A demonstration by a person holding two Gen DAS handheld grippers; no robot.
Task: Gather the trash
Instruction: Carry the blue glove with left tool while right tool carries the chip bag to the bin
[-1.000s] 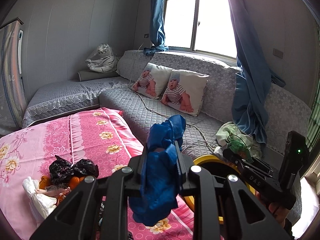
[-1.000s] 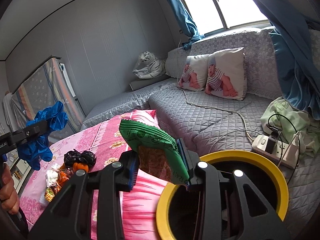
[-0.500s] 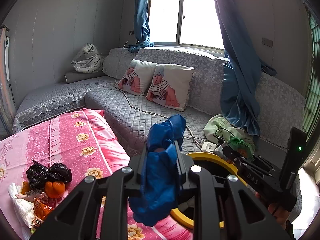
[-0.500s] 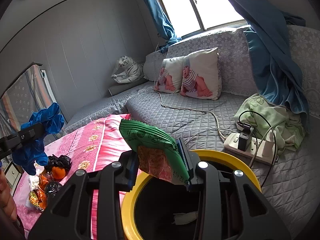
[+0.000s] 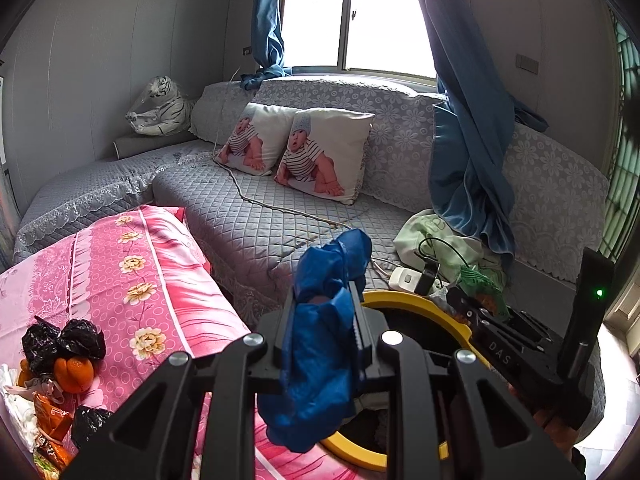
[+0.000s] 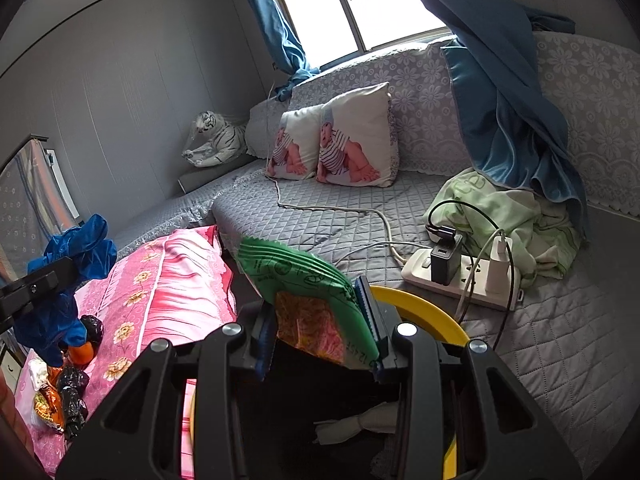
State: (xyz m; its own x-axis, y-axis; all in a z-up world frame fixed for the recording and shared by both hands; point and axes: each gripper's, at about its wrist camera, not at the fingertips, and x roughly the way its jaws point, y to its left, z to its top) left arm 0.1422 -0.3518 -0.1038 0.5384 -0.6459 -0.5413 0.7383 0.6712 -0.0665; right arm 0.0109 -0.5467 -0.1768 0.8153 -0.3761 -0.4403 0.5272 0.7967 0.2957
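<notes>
- Left claw [image 5: 324,312]: clamped narrow on a crumpled blue plastic bag [image 5: 320,344], carried rightward over the last second from above the pink floral bed cover [image 5: 132,280] to the near rim of the yellow-rimmed bin [image 5: 420,304]; bag hanging partly over the opening, not yet let go.
- Trash pile [image 5: 60,368] on the bed cover at far left: black bags, an orange fruit or peel, white paper, orange wrappers; now well apart from both claws, so more trips probably needed.
- Right claw [image 6: 320,320]: closed on a green snack packet [image 6: 308,280] with an orange printed panel, moved in the same second from beside the bin to directly above its dark mouth [image 6: 320,392]; pale crumpled scrap [image 6: 360,424] already inside.
- Judged step: both pieces over the bin, release due next; packet better centred than the bag.
- Writing: "DAS" in white on the right claw's body [image 5: 500,352] in the left wrist view; digits like "12:45" at the packet's lower edge, uncertain; rest of the print too small to read.
- Power strip [image 6: 460,276] with chargers lying on the grey sofa just beyond the bin.
</notes>
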